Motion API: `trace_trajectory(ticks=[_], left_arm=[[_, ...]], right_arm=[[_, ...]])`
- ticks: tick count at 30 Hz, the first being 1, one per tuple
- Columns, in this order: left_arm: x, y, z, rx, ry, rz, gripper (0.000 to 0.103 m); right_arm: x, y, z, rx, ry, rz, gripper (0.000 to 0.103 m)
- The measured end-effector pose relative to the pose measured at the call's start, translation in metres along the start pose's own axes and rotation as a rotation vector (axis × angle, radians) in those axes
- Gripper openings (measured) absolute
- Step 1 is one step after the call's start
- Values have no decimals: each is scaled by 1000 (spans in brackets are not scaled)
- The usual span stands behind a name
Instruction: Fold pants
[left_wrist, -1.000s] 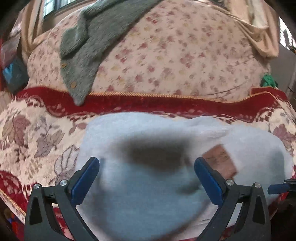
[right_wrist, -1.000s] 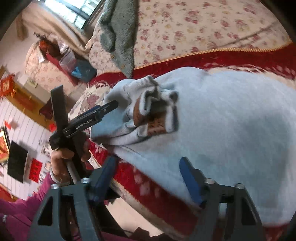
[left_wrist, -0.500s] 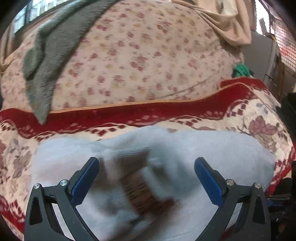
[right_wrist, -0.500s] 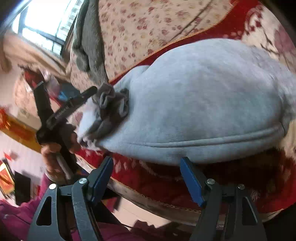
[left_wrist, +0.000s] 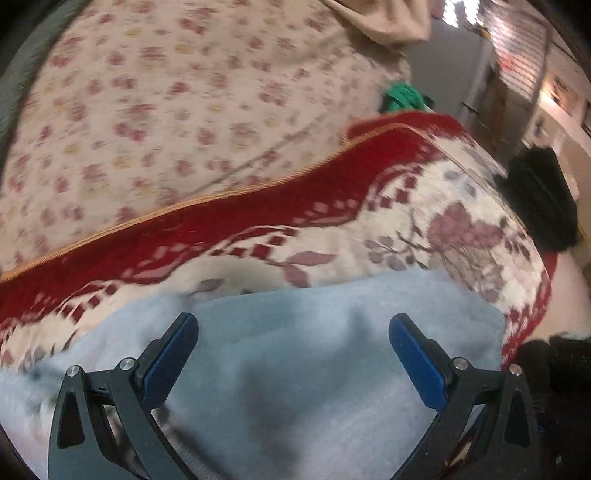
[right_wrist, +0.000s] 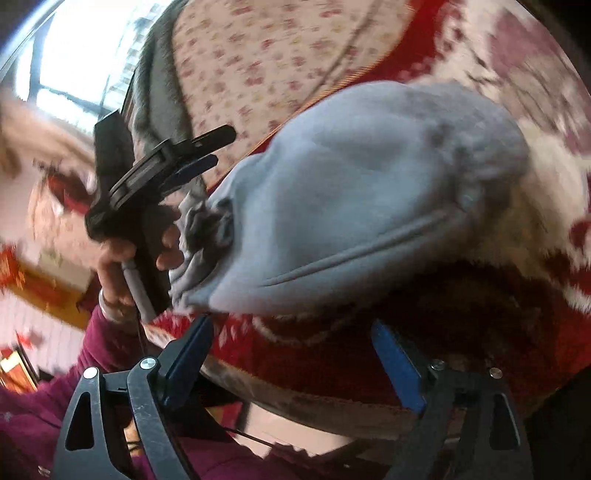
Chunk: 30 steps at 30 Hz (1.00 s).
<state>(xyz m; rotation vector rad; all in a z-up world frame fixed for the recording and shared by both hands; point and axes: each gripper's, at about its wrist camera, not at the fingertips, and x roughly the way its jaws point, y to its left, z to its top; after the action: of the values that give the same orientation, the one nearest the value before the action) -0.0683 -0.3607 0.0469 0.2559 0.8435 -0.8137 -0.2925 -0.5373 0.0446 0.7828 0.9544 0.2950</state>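
Observation:
The light blue-grey pants (left_wrist: 295, 369) lie folded on the red and cream floral cover (left_wrist: 369, 192) of a sofa seat. My left gripper (left_wrist: 293, 350) is open and empty just above them, its blue pads apart. In the right wrist view the pants (right_wrist: 362, 192) form a rounded bundle with a bunched waistband (right_wrist: 207, 229) at the left end. My right gripper (right_wrist: 291, 354) is open and empty, off the seat's front edge, below the bundle. The left gripper (right_wrist: 199, 147) also shows there in the person's hand, beside the waistband end.
The sofa back has a pale floral cover (left_wrist: 155, 110). A grey garment (right_wrist: 155, 85) hangs over it. A green item (left_wrist: 402, 96) and a dark object (left_wrist: 543, 199) sit past the seat's right end. A bright window (right_wrist: 85, 62) is behind the sofa.
My left gripper has swung right along the pants; the waistband label has left its view. My right gripper has pulled back and lower, off the seat's front edge. Both stay open.

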Motion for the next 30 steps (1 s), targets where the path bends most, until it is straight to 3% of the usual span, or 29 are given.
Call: trace_trajectory(ticks=[7, 10, 16, 21, 24, 25, 26, 28, 30], left_arm=[[34, -27, 21, 139, 77, -123, 103], [52, -39, 30, 189, 131, -233, 103], [88, -59, 36, 300, 241, -342, 103], [119, -67, 33, 306, 348, -405, 103], [139, -71, 26, 303, 391, -376, 103], [141, -72, 25, 298, 386, -369, 102], [141, -71, 25, 290, 380, -368, 99], [138, -67, 27, 256, 364, -379, 75], [130, -62, 32, 223, 355, -403, 51]], right_arm=[[5, -29, 4, 96, -125, 53, 92], [7, -25, 5, 48, -179, 84, 93], [13, -14, 5, -96, -204, 53, 94], [18, -18, 11, -65, -221, 72, 94], [22, -16, 15, -82, -208, 61, 89], [21, -15, 16, -87, -207, 48, 76], [21, -18, 19, -75, -210, 37, 59], [18, -25, 22, -24, -206, 83, 50], [15, -16, 23, -61, -213, 66, 45]])
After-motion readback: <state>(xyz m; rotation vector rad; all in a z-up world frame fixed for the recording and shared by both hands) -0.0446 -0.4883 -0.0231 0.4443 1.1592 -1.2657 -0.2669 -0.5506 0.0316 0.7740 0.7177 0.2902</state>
